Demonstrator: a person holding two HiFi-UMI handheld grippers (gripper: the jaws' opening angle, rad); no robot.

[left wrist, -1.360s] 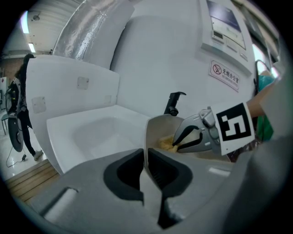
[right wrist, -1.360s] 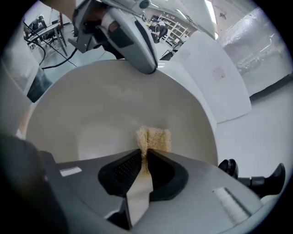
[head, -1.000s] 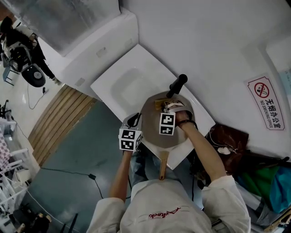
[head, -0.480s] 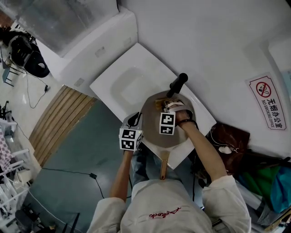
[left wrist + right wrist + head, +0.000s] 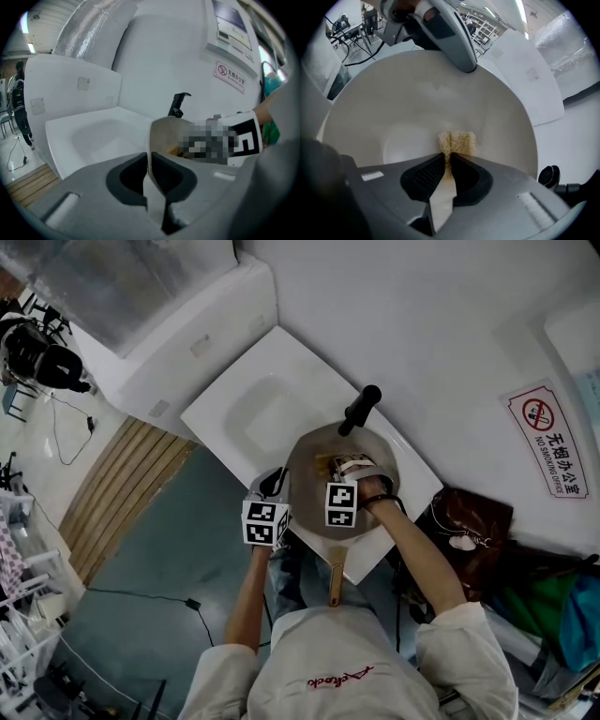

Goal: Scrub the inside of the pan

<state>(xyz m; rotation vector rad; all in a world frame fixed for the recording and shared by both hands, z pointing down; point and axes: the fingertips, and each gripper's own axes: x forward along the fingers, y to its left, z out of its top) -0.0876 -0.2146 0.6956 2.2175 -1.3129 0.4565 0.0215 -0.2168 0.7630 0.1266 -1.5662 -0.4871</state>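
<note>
A pale round pan (image 5: 366, 454) with a wooden handle (image 5: 335, 582) rests over the right end of a white sink (image 5: 253, 413). In the left gripper view the pan's rim (image 5: 151, 136) stands on edge between the jaws, and my left gripper (image 5: 149, 165) is shut on it; the head view shows this gripper (image 5: 275, 491) at the pan's left edge. My right gripper (image 5: 449, 159) is shut on a yellowish sponge (image 5: 457, 141), which presses on the pan's inner wall (image 5: 417, 108). From above, the right gripper (image 5: 343, 468) is inside the pan.
A black faucet (image 5: 360, 409) stands just behind the pan and also shows as the faucet (image 5: 178, 104) beyond the rim. The sink basin (image 5: 93, 136) lies to the left. A brown bag (image 5: 469, 521) sits at the right, a no-smoking sign (image 5: 544, 437) on the wall.
My right gripper has slid the sponge a little toward the person inside the pan. The left gripper has kept its hold on the rim.
</note>
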